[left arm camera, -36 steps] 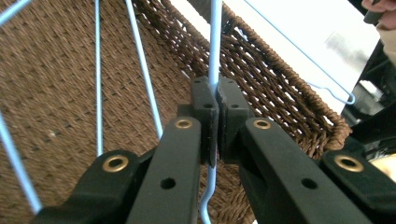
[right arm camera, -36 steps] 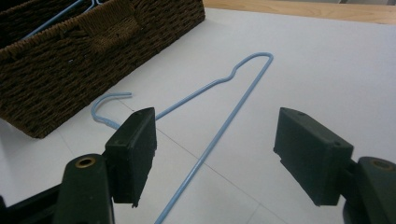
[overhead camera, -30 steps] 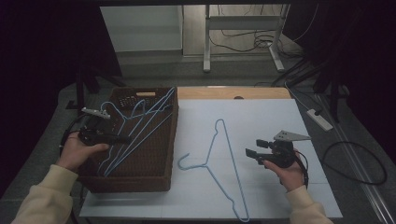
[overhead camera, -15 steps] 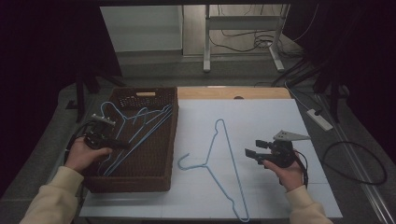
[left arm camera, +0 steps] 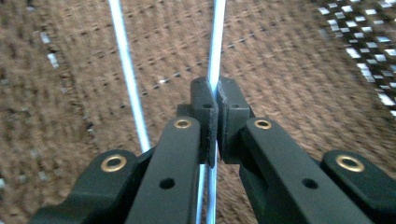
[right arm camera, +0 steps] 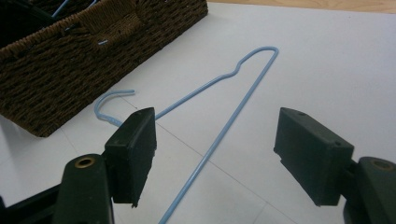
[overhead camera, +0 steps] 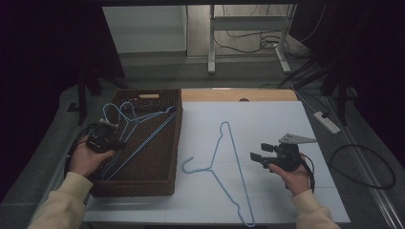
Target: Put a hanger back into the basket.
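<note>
A dark wicker basket (overhead camera: 174, 143) sits at the left of the white table and holds blue wire hangers (overhead camera: 143, 136). My left gripper (overhead camera: 117, 143) is down inside it, shut on one hanger's wire (left arm camera: 215, 56), which runs up between the jaws over the woven bottom. A second wire (left arm camera: 126, 74) lies just left of it. Another blue hanger (overhead camera: 224, 167) lies flat on the white surface, hook toward the basket. My right gripper (overhead camera: 255, 153) hovers to its right, open and holding nothing. Its jaws frame that hanger (right arm camera: 224, 121) in the right gripper view.
The basket's wall (right arm camera: 70, 65) stands left of the loose hanger. A wooden strip (overhead camera: 239, 94) edges the table's far side. Cables (overhead camera: 363, 167) and a power strip (overhead camera: 327, 121) lie on the floor at the right, and a metal stand (overhead camera: 248, 33) is behind.
My left gripper has dropped lower and leftward in the basket, and the hangers have shifted with it. The right gripper and the loose hanger have stayed put.
</note>
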